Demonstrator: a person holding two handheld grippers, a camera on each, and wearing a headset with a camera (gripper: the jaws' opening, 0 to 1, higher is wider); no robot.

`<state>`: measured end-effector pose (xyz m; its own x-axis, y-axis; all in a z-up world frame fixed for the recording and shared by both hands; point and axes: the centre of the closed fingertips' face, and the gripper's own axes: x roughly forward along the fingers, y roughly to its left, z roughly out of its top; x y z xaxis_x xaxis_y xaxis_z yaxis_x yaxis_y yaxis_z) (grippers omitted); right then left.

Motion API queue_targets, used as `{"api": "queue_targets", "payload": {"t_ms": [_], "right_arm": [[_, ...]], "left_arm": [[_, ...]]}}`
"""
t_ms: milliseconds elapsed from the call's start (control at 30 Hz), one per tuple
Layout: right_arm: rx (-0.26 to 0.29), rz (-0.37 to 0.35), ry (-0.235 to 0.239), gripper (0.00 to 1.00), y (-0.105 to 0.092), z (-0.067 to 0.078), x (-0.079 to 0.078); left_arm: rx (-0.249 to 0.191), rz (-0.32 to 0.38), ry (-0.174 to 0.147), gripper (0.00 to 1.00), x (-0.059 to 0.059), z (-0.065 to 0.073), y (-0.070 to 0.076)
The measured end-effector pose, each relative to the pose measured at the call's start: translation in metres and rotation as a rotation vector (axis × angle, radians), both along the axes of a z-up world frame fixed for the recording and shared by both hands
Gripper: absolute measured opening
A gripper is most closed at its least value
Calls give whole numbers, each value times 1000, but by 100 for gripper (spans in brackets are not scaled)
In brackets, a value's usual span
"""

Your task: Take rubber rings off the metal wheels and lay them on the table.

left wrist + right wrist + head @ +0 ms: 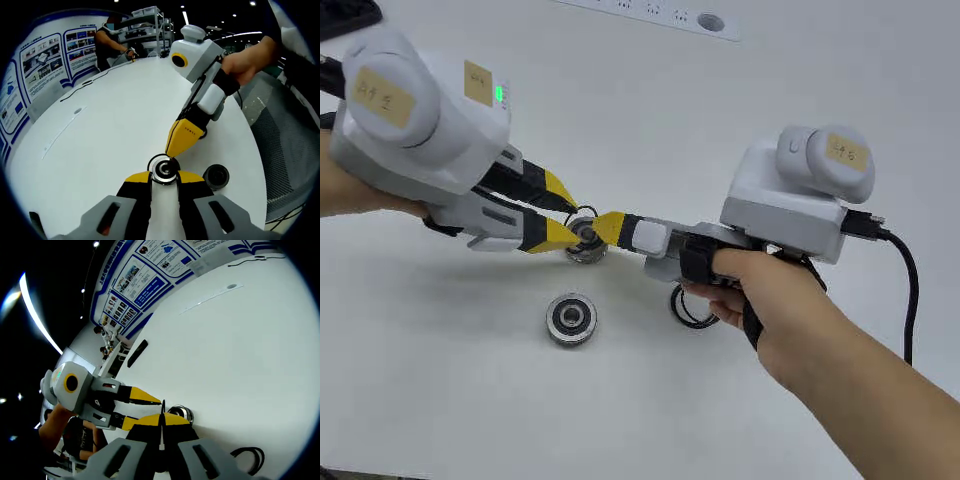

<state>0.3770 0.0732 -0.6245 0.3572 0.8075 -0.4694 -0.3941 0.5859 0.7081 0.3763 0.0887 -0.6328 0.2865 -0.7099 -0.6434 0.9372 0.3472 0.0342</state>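
Two wheels in play. Nearest: spare wheel (571, 318) flat on the table (430, 400), black band on it, untouched. Just right of it a loose ring (674, 306) lies on the table, half under the right hand (760, 300). Behind those, the left gripper (164, 175) is clenched across the worked wheel (586, 243), low over the table; can't tell if it touches. Right gripper (161, 421) has its jaws pinched together at the rim on a thin black loop (584, 210), which I read as the rubber ring partly lifted. To do it well: left grips metal only, not rubber. Right peels outward and walks round the rim rather than yanking straight, or the wheel may twist out. The yellow tips hide how much ring sits in the groove. Far edge: power strip (650, 10), cut off.
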Motion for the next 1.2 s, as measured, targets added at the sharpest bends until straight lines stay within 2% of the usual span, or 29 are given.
{"api": "queue_targets", "payload": {"t_ms": [133,267,400,467,533,667,733,833,933,1100,1200], "right_arm": [[40,-15,11,2,0,10,0],[50,-36,13,2,-8,15,1],[61,-95,35,2,-25,16,5],[50,-112,35,2,-37,15,4],[37,-125,35,2,-46,13,2],[50,-213,84,2,-71,3,0],[41,-230,92,2,-80,-3,-2],[40,-264,121,2,-93,-10,-10],[32,-282,151,2,-100,-16,-20],[14,-310,199,2,-110,-26,-33],[-5,-325,212,2,-118,-33,-34]], "left_arm": [[-27,54,-6,22,-2,9,14],[-45,83,-15,23,-6,15,20],[-57,96,-21,25,-10,18,21],[-41,94,-26,28,-12,15,25],[-34,91,-21,29,-14,13,28],[-23,92,-21,30,-19,11,31],[-28,99,-21,31,-19,12,31],[-63,118,-18,31,-20,16,27],[-129,134,-7,30,-21,24,18],[-142,148,-13,30,-21,29,12],[-151,142,-9,30,-25,30,9]]}}
